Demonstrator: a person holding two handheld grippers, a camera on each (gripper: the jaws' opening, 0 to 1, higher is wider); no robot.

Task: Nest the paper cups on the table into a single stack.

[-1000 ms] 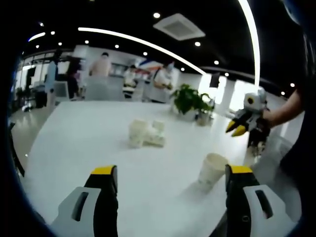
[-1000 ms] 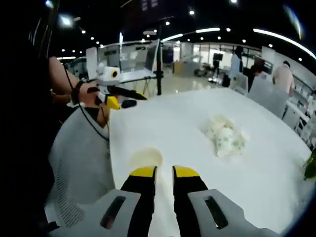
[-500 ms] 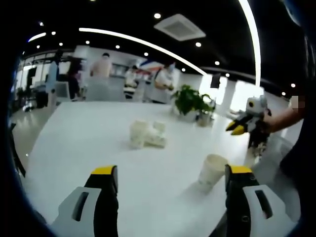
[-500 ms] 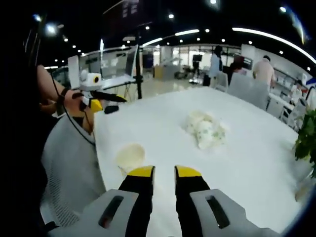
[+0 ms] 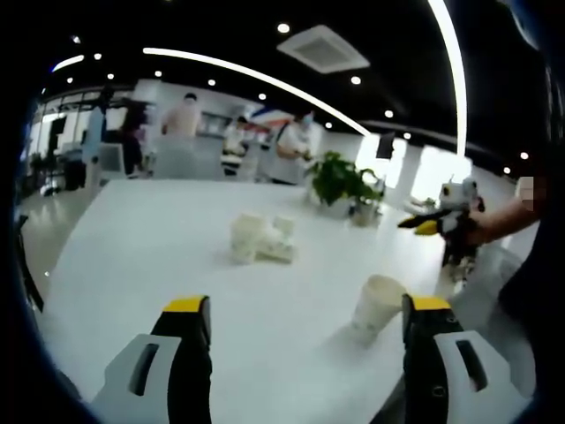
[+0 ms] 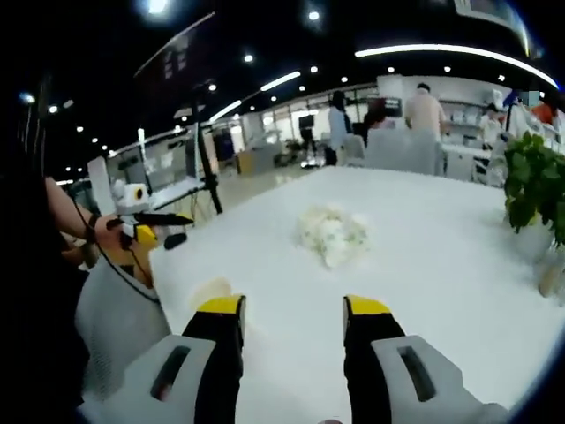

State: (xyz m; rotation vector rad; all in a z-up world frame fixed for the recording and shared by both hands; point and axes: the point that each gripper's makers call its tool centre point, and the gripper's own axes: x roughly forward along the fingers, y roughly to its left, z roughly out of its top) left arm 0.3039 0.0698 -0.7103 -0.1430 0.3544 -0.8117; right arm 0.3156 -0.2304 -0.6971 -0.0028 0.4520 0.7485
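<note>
Currently, left claw (image 5: pixel 300 309) spread wide, empty, above the near edge of the white table (image 5: pixel 141 256). Heap of paper cups (image 5: pixel 259 238) mid-table, toward the far edge; single upright cup (image 5: pixel 377 306) near the right edge, just beside the left claw's right jaw. Right claw (image 6: pixel 294 311) spread, empty, near the table corner. Cups judged light, thin-walled, easily crushed or tipped; best pinched gently across the rim. No readable writing or brand visible.
</note>
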